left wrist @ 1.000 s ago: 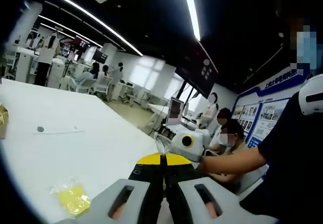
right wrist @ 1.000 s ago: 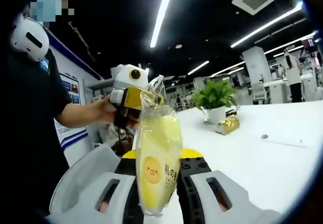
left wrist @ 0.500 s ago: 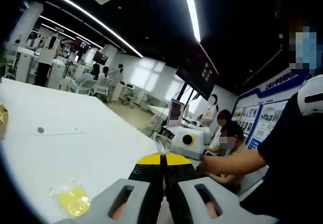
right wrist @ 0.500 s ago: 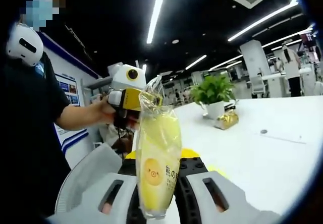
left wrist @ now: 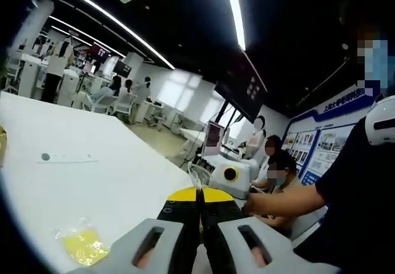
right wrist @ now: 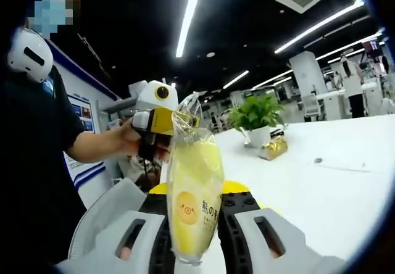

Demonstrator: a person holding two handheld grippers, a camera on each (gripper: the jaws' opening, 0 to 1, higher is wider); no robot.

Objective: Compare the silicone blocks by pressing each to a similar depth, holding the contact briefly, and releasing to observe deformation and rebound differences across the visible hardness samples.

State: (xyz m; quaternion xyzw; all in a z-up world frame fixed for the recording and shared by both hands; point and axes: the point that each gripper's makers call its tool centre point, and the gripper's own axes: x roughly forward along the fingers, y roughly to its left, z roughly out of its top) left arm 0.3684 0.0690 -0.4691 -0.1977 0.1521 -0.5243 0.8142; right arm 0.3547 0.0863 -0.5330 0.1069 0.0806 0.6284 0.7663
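A clear plastic bag with a soft yellow block (right wrist: 192, 200) inside, printed with a bear face, stands upright between the jaws of my right gripper (right wrist: 193, 190), which is shut on its lower half. My left gripper (right wrist: 176, 121) comes in from the left, held by a hand, and pinches the bag's crinkled top. In the left gripper view, my left gripper (left wrist: 199, 194) is shut on the thin clear edge of that bag (left wrist: 197, 178). A second yellow block in a clear bag (left wrist: 79, 246) lies flat on the white table (left wrist: 111, 163) at the lower left.
A potted plant (right wrist: 258, 118) and a gold-wrapped object (right wrist: 273, 149) stand further along the table. A small dark dot (left wrist: 44, 157) marks the tabletop. The person's dark sleeve (left wrist: 361, 194) is on the right. Seated and standing people, desks and screens fill the background.
Both views have drifted a little with the hands. Both grips on the bag are unchanged.
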